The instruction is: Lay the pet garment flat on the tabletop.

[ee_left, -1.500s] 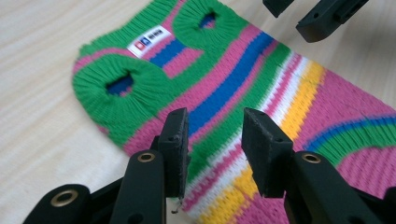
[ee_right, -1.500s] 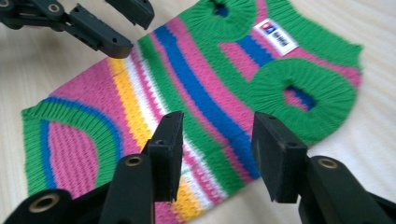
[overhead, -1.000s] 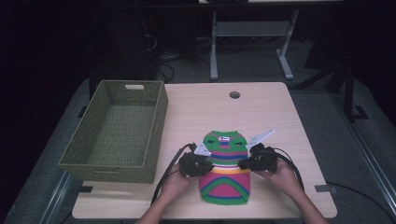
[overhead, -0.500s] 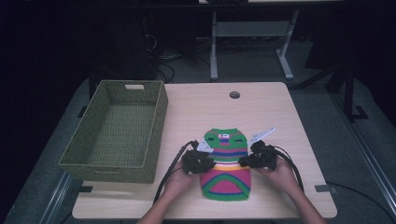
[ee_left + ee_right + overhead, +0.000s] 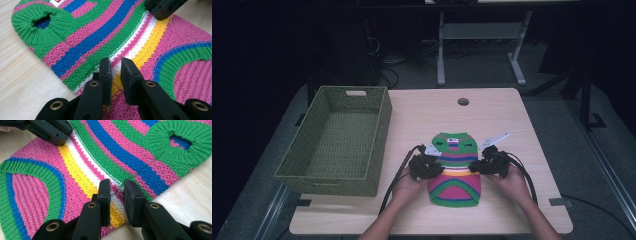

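A small knitted sweater (image 5: 455,170) with green, pink, blue, white and yellow stripes lies flat on the table, neck end away from the person. My left gripper (image 5: 438,167) rests at its left edge and my right gripper (image 5: 474,167) at its right edge, level with the yellow stripe. In the left gripper view the left gripper (image 5: 115,62) stands narrowly open over the sweater (image 5: 125,32), gripping no fabric. The right gripper (image 5: 117,183) has just been opening; its jaws are apart above the sweater (image 5: 112,147), with nothing pinched.
A green woven basket (image 5: 327,182) stands on the left part of the wooden table (image 5: 502,115). A round cable hole (image 5: 463,101) sits near the far edge. Black cables trail from both grippers toward the front edge.
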Available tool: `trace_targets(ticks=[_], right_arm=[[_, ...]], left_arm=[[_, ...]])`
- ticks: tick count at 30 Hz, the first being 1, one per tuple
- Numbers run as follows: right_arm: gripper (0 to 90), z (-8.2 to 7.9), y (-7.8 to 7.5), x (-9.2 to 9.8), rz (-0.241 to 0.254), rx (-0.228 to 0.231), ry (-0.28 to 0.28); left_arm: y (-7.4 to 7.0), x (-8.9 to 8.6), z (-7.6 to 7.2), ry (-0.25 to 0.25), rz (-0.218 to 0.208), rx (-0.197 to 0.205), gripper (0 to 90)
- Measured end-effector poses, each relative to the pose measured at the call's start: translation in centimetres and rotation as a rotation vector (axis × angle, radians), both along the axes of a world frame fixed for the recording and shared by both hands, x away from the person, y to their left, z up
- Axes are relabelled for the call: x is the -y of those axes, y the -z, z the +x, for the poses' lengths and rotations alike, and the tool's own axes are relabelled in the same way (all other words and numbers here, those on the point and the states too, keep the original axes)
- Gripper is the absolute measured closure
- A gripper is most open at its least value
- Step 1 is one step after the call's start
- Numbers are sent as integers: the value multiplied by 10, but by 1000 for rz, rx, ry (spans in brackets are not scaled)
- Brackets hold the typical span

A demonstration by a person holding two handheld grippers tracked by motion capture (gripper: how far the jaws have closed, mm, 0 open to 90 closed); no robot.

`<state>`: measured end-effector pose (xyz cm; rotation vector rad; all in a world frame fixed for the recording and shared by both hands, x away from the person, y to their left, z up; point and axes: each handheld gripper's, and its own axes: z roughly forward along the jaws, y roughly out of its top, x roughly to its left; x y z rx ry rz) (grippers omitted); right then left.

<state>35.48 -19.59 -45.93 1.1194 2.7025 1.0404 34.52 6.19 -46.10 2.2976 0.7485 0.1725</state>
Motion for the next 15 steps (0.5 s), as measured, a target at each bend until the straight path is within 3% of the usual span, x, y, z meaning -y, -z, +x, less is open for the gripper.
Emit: trace_targets(ticks=[15], right_arm=[[735,9,4,6,37,19,45]], left_arm=[[3,0,12,-38,-40,-9,785]])
